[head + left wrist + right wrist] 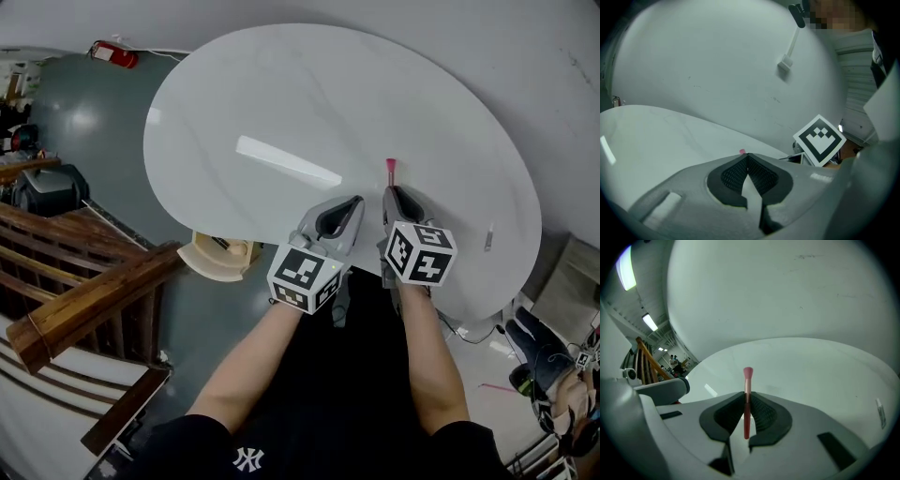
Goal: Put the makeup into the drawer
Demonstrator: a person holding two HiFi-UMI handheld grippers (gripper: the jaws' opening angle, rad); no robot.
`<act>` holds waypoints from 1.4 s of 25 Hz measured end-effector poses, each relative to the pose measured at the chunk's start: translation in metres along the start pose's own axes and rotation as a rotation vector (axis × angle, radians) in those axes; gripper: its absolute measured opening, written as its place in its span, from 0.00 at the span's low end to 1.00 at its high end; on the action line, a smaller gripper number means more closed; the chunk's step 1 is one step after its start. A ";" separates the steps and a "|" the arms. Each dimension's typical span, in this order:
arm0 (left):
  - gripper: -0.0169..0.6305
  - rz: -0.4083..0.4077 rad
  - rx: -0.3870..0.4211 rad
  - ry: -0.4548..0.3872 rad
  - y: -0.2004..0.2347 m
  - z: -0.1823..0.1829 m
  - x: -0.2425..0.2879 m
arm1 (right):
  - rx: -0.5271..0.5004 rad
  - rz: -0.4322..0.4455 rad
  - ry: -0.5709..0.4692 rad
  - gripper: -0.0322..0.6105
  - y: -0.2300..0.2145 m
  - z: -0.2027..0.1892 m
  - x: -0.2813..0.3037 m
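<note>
A slim pink makeup brush [747, 394] is pinched upright between my right gripper's [746, 398] black pads, its bristle tip pointing away over the white oval table [281, 103]. In the head view the brush [389, 169] sticks out beyond my right gripper [391, 194] near the table's front edge. Just left of it, my left gripper [351, 203] is shut with nothing in it; its pads [761, 176] meet, and only the brush's pink tip [742, 151] peeks over them. A beige open drawer [202, 258] hangs below the table's left front edge, with a small item inside.
A small white stick-like item [488, 237] lies on the table at the right. Wooden stair railings [84, 291] and a black bag [47, 187] are at the left. A red extinguisher [114, 54] lies on the floor beyond. A person [562, 394] sits at lower right.
</note>
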State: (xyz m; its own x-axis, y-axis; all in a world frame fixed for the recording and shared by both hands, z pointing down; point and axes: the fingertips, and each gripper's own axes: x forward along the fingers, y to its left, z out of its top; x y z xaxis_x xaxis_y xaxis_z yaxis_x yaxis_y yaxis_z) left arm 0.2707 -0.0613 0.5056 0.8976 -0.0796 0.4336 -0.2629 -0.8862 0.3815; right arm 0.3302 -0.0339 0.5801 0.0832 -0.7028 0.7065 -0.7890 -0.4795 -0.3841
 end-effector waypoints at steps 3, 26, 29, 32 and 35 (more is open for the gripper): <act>0.04 0.014 0.002 -0.024 0.002 0.008 -0.021 | -0.022 0.036 -0.034 0.13 0.025 0.007 -0.011; 0.04 0.195 0.011 -0.232 0.042 0.057 -0.175 | -0.247 0.299 -0.180 0.13 0.201 0.037 -0.059; 0.04 0.216 0.012 -0.253 0.048 0.059 -0.192 | -0.270 0.328 -0.193 0.13 0.221 0.036 -0.063; 0.04 0.242 0.009 -0.272 0.056 0.057 -0.211 | -0.298 0.359 -0.205 0.13 0.243 0.032 -0.065; 0.04 0.270 0.000 -0.291 0.064 0.055 -0.231 | -0.328 0.388 -0.208 0.13 0.266 0.026 -0.069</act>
State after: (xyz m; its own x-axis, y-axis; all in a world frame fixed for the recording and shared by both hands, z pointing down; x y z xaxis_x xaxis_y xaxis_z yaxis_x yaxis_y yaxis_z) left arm 0.0661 -0.1245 0.3844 0.8588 -0.4363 0.2687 -0.5035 -0.8156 0.2851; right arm 0.1302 -0.1266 0.4140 -0.1593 -0.9007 0.4042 -0.9312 0.0011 -0.3645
